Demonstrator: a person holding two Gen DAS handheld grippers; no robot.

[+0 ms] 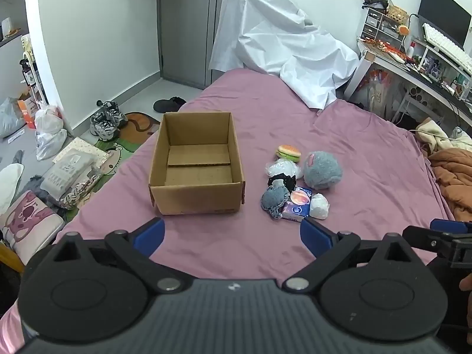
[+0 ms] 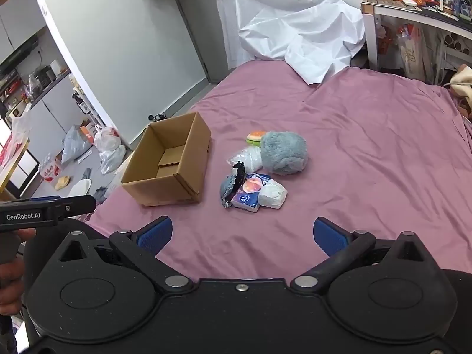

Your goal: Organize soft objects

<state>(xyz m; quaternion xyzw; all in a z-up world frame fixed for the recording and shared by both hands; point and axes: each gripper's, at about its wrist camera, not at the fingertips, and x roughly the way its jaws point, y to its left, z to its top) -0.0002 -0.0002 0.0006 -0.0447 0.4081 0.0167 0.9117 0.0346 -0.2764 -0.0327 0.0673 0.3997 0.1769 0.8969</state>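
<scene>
An empty open cardboard box [image 1: 196,165] [image 2: 168,162] stands on the pink bed sheet [image 1: 368,159] [image 2: 368,135]. Right of it lies a cluster of soft things: a grey plush ball [image 1: 322,170] [image 2: 284,153], a burger toy [image 1: 288,152] [image 2: 256,137], a clear plastic bag [image 1: 282,168] [image 2: 246,157], a black item [image 1: 282,181], a small grey plush [image 1: 273,199] [image 2: 227,190], a tissue pack [image 1: 298,205] [image 2: 250,191] and a white packet [image 1: 319,206] [image 2: 273,195]. My left gripper [image 1: 233,236] is open and empty, short of the box. My right gripper [image 2: 242,234] is open and empty, short of the cluster.
A crumpled white sheet [image 1: 283,47] [image 2: 295,26] lies at the bed's far end. A cluttered desk [image 1: 419,59] stands at the right, an orange blanket [image 1: 454,177] at the bed's right edge. Shoes [image 1: 107,119], bags and packages litter the floor at the left.
</scene>
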